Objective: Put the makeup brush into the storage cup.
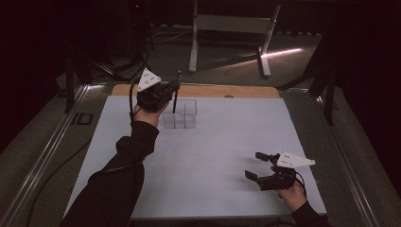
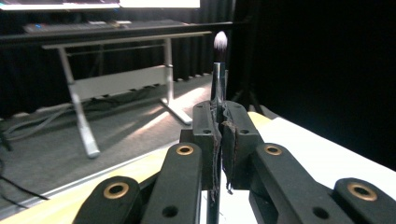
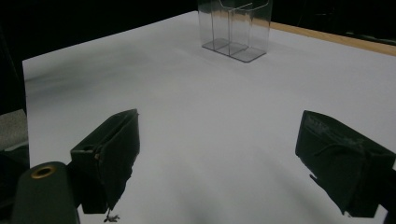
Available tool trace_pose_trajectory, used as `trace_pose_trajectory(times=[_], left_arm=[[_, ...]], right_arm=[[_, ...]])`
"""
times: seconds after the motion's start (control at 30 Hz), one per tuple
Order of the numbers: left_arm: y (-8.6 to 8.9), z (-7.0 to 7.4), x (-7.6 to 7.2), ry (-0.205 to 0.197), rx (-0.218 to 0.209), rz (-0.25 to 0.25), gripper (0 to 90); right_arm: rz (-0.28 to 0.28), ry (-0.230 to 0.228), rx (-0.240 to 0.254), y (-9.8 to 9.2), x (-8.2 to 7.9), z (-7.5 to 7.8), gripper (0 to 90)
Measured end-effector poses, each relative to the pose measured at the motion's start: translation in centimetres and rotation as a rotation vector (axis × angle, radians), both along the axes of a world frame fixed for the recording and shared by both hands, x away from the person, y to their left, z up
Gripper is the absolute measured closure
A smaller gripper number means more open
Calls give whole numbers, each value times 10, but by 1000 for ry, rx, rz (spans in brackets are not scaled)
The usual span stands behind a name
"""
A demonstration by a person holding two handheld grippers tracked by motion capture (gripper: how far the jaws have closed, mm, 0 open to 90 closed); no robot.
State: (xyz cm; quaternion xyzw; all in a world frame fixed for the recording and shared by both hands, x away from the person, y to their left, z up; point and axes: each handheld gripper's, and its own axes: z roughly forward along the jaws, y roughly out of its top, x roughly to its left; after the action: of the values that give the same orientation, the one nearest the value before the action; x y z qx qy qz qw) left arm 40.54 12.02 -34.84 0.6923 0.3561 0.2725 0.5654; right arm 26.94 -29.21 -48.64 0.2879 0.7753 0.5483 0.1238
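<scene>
- One table [image 1: 203, 161], covered by one white sheet [image 1: 213, 142] with a strip of wood showing along its far edge
- One clear organizer [image 1: 180, 114], split into compartments, stands on the sheet near that far edge; every place below is given from it
- Two grippers: the left gripper [image 1: 176, 89] hangs just above the organizer's left side, jaws pressed onto the brush; the right gripper [image 1: 258, 165] rests well nearer the person and to the right, jaws spread, nothing between them
- One makeup brush [image 2: 218, 93], upright, bristles up, lower end just above or at the organizer's left compartments; whether it touches I cannot tell
</scene>
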Motion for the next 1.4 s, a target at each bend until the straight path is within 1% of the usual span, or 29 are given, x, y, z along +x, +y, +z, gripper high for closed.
trace_pose_trajectory(times=[0.03, 0.1, 0.27, 0.33, 0.4, 0.47, 0.5, 0.53, 0.57, 0.63, 0.67, 0.77, 0.8, 0.83, 0.87, 0.9, 0.93, 1.03, 1.1, 1.17, 1.2, 1.23, 1.27, 1.3, 1.33, 1.4], left_arm=[[0, 0, 1, -2, -8, 0, 862], [-2, -1, 1, -14, -1, 21, 862], [-4, -1, 6, -18, -21, 32, 862], [-5, -2, 8, -23, -25, 24, 862], [-6, -3, 9, -36, -32, 19, 862], [-7, -3, 11, -42, -55, 14, 862], [-7, -3, 12, -47, -54, 16, 862], [-8, -3, 12, -57, -62, 14, 862], [-9, -3, 13, -59, -61, 14, 862], [-11, -4, 15, -77, -80, 11, 862], [-11, -4, 15, -77, -80, 11, 862], [-12, -6, 17, -109, -105, 38, 862], [-12, -7, 19, -113, -112, 27, 862], [-13, -8, 19, -129, -115, 33, 861], [-13, -10, 20, -135, -117, 33, 862], [-13, -11, 22, -131, -123, 25, 862], [-13, -13, 23, -135, -121, 37, 862], [-12, -19, 27, -134, -142, 55, 862], [-12, -20, 28, -137, -142, 60, 862], [-10, -26, 31, -139, -135, 91, 862], [-9, -28, 32, -141, -144, 98, 862], [-8, -29, 34, -138, -145, 108, 862], [-8, -29, 34, -138, -145, 108, 862], [-5, -32, 37, -138, -171, 118, 862], [-5, -33, 38, -139, -175, 124, 862], [-5, -35, 41, -142, -162, 133, 862]], right_arm=[[0, 1, 0, 0, 0, 0, 138], [0, 1, 0, 0, 0, 0, 138], [0, 2, 3, 0, 0, 0, 137], [0, 1, 3, 0, 0, 0, 138], [1, 2, 3, -1, 0, 0, 137], [0, 2, 4, -1, 0, 0, 138], [0, 2, 4, -1, 0, 0, 137], [1, 2, 3, -1, 0, 0, 138], [1, 2, 3, 0, 0, 0, 138], [1, 2, 2, 0, 0, 0, 137], [1, 3, 3, 0, 0, 0, 137], [2, 3, 4, -1, 0, 0, 138], [2, 3, 4, -1, 0, 0, 138], [3, 4, 4, -1, 0, 0, 137], [3, 4, 5, -1, 0, 0, 137], [4, 4, 5, -1, 0, 0, 137], [4, 4, 4, -1, 0, 0, 138], [4, 2, 6, -1, 0, 0, 137], [4, 3, 6, -1, 0, 0, 138], [4, 3, 5, -1, 0, 0, 138], [4, 4, 5, -1, 0, 0, 137], [5, 4, 5, -1, 0, 0, 138], [5, 4, 6, -1, 0, 0, 137], [5, 5, 5, -1, 0, 0, 137], [6, 5, 5, 0, 0, 0, 138], [7, 5, 5, 0, -1, 0, 138]])
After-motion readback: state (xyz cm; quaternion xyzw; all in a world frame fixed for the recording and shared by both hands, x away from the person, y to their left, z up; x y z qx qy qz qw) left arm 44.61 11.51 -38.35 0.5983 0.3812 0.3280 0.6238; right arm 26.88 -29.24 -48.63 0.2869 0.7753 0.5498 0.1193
